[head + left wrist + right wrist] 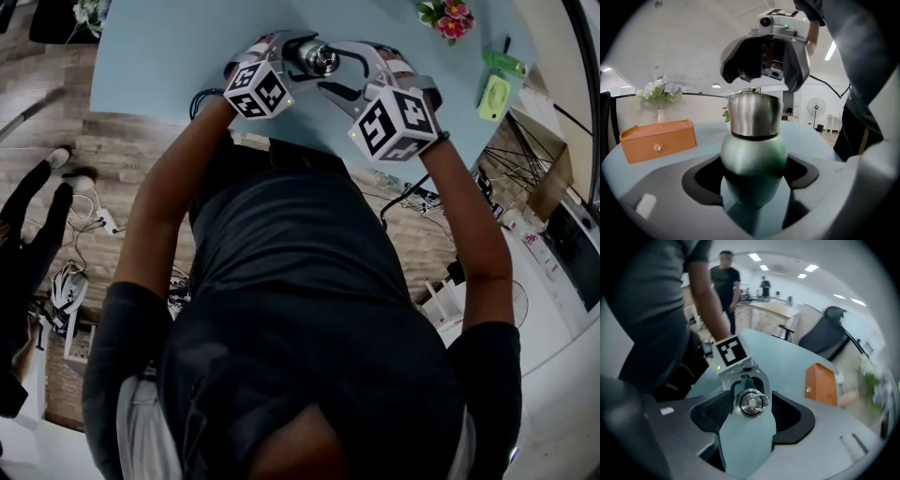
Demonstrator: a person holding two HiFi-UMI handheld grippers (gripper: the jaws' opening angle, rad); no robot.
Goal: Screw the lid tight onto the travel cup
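The pale blue bench (159,56) fills the top of the head view, with wood floor below it and a bright, open workroom behind. An orange box (658,139) sits on the bench at the left of my left claw's view, and a vase of flowers (658,93) stands just behind it. My left claw (754,172) is clamped on the green travel cup (753,161), its dark pads against the rounded body on both sides. The cup stands upright at top centre of the head view. The steel lid (753,114) sits on its neck. My right claw (751,409) hangs over the lid from above. Its jaws are apart, with the lid's ringed top between their tips, close to both pads.
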